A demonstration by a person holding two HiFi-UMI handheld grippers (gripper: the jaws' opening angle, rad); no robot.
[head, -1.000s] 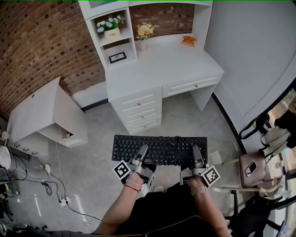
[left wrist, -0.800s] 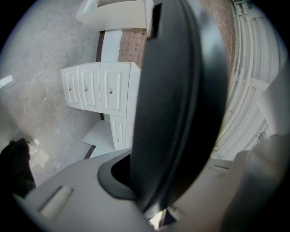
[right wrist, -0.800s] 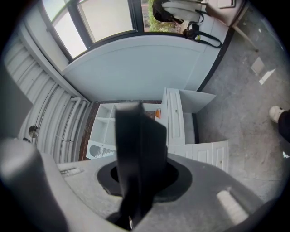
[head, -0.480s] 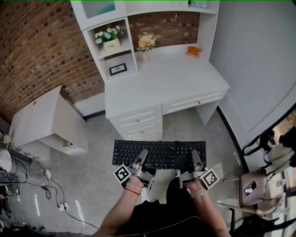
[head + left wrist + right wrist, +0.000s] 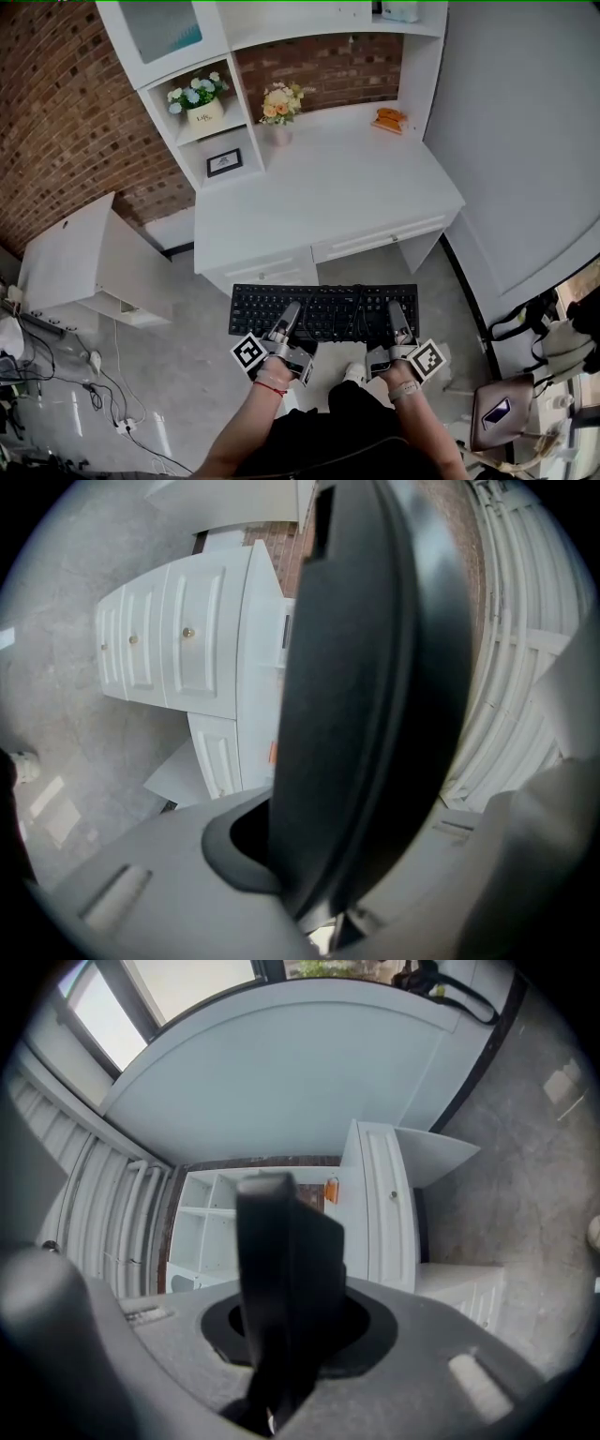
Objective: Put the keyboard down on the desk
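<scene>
A black keyboard [image 5: 323, 312] with its cable coiled on top hangs level in the air, just short of the white desk's [image 5: 328, 197] front edge. My left gripper [image 5: 290, 314] is shut on the keyboard's near edge left of centre. My right gripper [image 5: 397, 315] is shut on the near edge toward the right end. In the left gripper view the keyboard [image 5: 366, 696] fills the middle, edge-on between the jaws, with the desk drawers [image 5: 178, 635] behind it. In the right gripper view the keyboard [image 5: 281, 1279] stands edge-on between the jaws.
On the desk's back stand a flower vase [image 5: 278, 111] and an orange object [image 5: 390, 118]; the hutch shelves hold a flower pot [image 5: 202, 101] and a small frame [image 5: 222, 163]. A white cabinet [image 5: 84, 253] lies on the floor at left, cables [image 5: 103, 394] nearby. A chair with a brown bag [image 5: 502, 412] stands right.
I have walked toward the desk with the keyboard carried in both grippers. The desk now lies much closer, its front edge just beyond the keyboard. The grip has not changed.
</scene>
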